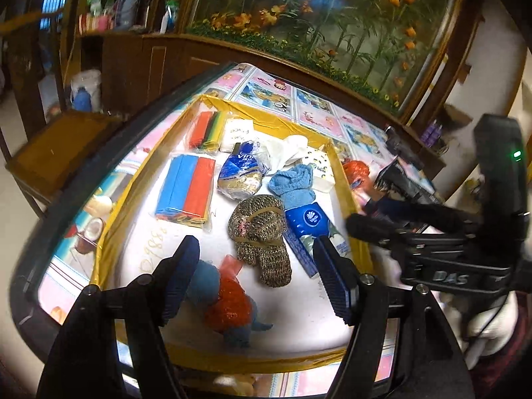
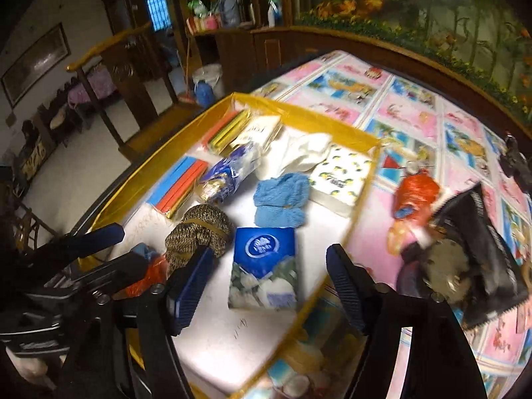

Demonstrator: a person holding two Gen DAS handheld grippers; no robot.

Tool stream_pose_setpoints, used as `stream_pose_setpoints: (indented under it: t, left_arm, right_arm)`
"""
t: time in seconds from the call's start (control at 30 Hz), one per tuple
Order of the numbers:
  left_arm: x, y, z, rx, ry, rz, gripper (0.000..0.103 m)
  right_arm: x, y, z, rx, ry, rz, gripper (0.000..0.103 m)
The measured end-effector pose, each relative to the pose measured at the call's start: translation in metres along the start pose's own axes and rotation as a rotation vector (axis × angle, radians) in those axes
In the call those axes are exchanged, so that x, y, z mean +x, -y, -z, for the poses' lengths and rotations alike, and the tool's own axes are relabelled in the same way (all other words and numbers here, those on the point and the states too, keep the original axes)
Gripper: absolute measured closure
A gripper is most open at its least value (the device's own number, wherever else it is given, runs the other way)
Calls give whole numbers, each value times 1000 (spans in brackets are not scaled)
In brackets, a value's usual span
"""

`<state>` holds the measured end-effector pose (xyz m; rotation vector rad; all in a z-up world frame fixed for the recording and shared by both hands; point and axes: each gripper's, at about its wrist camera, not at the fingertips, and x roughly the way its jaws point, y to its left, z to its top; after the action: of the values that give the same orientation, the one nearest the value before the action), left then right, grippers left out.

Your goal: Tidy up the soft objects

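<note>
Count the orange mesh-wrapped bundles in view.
2. One orange mesh bundle sits inside the yellow-edged tray at its near edge; the other orange bundle lies outside on the tablecloth. More may be hidden.

**A dim room of dark wood and painted flowers**

A large framed mural [image 1: 332,23] of bamboo stems and orange flowers fills the wall behind the bench [image 2: 415,116], which wears a pink picture-patterned cover. Beneath the mural runs a dark wooden cabinet [image 1: 149,66], and a shelf [image 2: 212,30] beside it holds bottles and a striped container. A barred window [image 2: 158,8] glows blue in the far corner. A framed picture [image 2: 36,63] hangs on the pale wall at the left. A wooden chair [image 2: 109,76] with a curved top rail stands on the light floor [image 2: 66,186], and a white bucket [image 2: 207,79] sits by the cabinet.
</note>
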<state>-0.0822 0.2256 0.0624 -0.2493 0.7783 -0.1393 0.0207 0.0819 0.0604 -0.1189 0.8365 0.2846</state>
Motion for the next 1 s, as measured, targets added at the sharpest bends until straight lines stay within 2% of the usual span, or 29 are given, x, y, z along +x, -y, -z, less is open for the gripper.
stream_pose_setpoints:
  t: [0.27, 0.53, 1.0]
  left_arm:
    - [-6, 42, 13, 138, 0, -74, 33]
    - [-10, 83, 28, 232, -31, -90, 33]
    - [-16, 143, 53, 377, -58, -97, 33]
  right_arm:
    - [-43, 46, 57, 124, 46, 26, 30]
    - [-84, 90, 106, 235, 80, 40, 29]
    - [-135, 144, 156, 370, 132, 46, 25]
